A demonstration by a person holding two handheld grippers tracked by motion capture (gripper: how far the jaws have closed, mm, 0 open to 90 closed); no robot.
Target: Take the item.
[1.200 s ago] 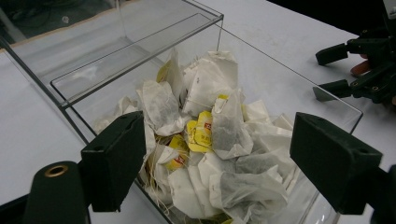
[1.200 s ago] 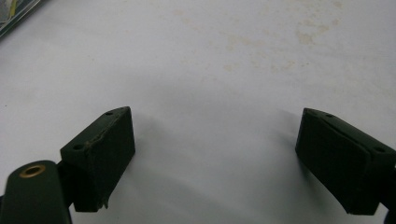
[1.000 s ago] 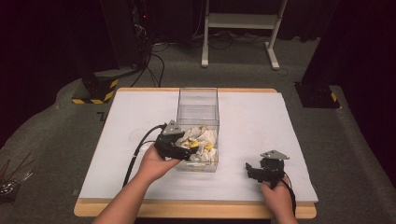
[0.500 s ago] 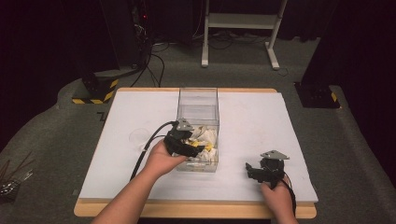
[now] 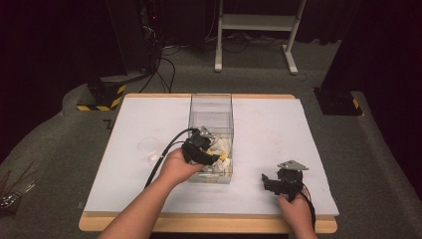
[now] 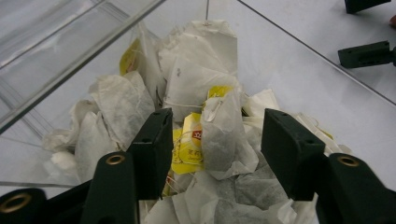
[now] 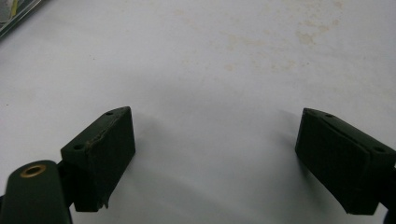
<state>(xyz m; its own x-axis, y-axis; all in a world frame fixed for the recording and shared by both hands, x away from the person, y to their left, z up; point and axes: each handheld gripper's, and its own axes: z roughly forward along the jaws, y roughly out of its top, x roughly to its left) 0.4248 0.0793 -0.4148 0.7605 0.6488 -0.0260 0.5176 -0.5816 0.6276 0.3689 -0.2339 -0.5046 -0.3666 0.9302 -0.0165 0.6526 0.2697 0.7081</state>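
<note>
A clear plastic box (image 5: 211,107) stands in the middle of the white table and holds a heap of tea bags (image 5: 223,149) at its near end. My left gripper (image 5: 211,154) reaches over the box's near left wall into the heap. In the left gripper view it is open (image 6: 215,135), with white tea bags (image 6: 187,84) and a yellow tag (image 6: 191,140) lying between and below its jaws. My right gripper (image 5: 268,181) rests open near the table's front right; in the right gripper view (image 7: 215,154) only bare table lies between its jaws.
A small clear cup (image 5: 149,148) stands on the table left of the box. The white table top (image 5: 268,124) ends in a wooden front edge (image 5: 199,224). Black stands and cables occupy the floor behind. The right gripper's jaws (image 6: 366,53) show far off in the left gripper view.
My left hand has moved its gripper right and forward, from the box's near left side into the tea bag heap. The cup behind it has come into sight. The right gripper stayed still.
</note>
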